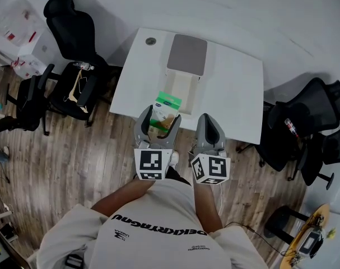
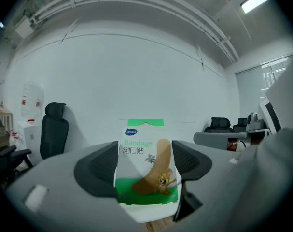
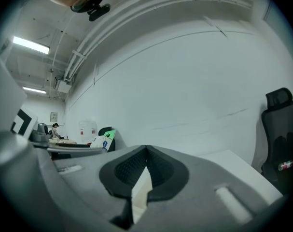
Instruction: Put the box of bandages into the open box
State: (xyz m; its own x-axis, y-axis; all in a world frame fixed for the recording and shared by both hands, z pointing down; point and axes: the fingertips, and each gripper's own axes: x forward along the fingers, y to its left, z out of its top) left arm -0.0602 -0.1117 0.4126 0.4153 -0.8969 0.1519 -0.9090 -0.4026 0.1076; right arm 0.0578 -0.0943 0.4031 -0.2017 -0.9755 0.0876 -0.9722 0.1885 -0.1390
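Head view: steep down, table (image 1: pixel 231 94). Gripper views: level, share bandage box (image 2: pixel 146 163).

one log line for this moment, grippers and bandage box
left gripper: shut on bandage box, upright | right gripper: shut, empty | open box: on table, bandage box not yet inside

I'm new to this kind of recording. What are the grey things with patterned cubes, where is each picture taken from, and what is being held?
There is no robot here. A person holds a two-jaw gripper in each hand, and the patterned cubes are part of the grippers. The head view looks down from the person's head. The other two views come from cameras riding on the grippers, looking along their jaws. The left gripper is closed on a green-and-white bandage box. The right gripper is shut and empty. On the white table lies an open box.
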